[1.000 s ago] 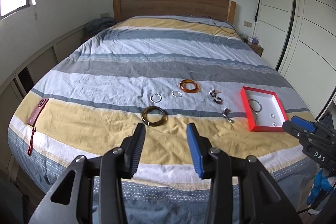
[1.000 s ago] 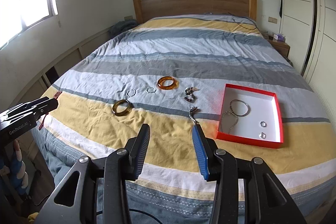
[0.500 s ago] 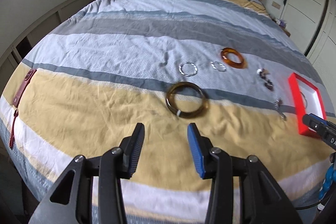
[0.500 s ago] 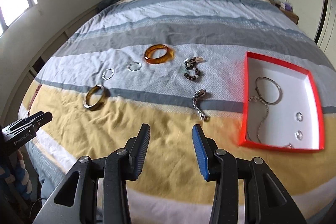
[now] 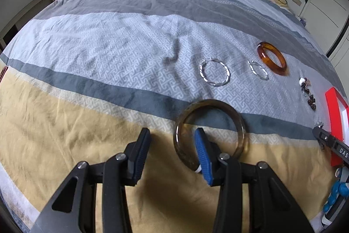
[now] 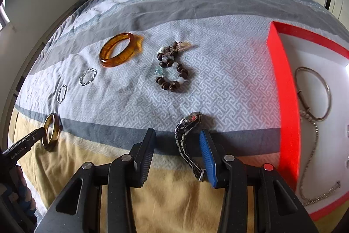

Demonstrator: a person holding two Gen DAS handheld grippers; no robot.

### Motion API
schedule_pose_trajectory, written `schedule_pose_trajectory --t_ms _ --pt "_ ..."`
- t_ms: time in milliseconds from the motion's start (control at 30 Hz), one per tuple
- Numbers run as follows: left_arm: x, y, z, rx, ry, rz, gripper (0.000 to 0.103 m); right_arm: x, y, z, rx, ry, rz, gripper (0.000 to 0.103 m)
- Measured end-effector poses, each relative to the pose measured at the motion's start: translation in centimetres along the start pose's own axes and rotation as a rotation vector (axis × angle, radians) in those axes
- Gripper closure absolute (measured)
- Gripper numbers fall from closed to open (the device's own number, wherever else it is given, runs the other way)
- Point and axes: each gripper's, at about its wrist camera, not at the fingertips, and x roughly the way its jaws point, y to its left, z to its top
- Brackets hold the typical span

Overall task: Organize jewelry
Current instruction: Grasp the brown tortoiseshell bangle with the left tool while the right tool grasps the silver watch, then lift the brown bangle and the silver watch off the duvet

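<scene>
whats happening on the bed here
A person with a gripper in each hand is sorting jewelry on the bed into a red box. The left gripper, open, straddles the rim of a dark bangle. The right gripper, open, is over a watch. Nothing is gripped yet. An amber bangle, a bead bracelet and two silver hoops lie loose.

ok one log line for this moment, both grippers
left gripper: open, blue finger inside dark bangle | right gripper: open, astride watch | red box: partly filled
</scene>
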Motion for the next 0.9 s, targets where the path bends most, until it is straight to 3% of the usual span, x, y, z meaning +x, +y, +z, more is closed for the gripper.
schedule_pose_trajectory --t_ms 233,300,367,433,633,900 --pt "1.2 -1.8 -0.4 0.071 0.002 0.010 0.067 1.0 0.0 0.2 -0.009 -0.027 0.017 0.063" --pt "1.3 -2.3 -0.5 0.089 0.005 0.009 0.074 1.0 -0.4 0.2 0.009 -0.032 0.040 0.075" --pt "1.3 -2.6 -0.5 0.098 0.006 -0.004 0.087 1.2 -0.7 0.2 0.022 -0.029 0.056 0.085" --pt "1.3 -2.9 -0.6 0.095 0.010 -0.024 0.094 1.3 -0.8 0.1 0.025 -0.026 0.069 0.088" --pt "-0.3 -3.4 -1.1 0.068 0.016 -0.044 0.095 0.2 -0.4 -0.4 0.005 -0.027 0.111 0.091" --pt "-4.9 -4.9 -3.0 0.109 -0.019 -0.022 0.095 -4.9 1.0 -2.2 -0.032 -0.078 0.171 0.092"
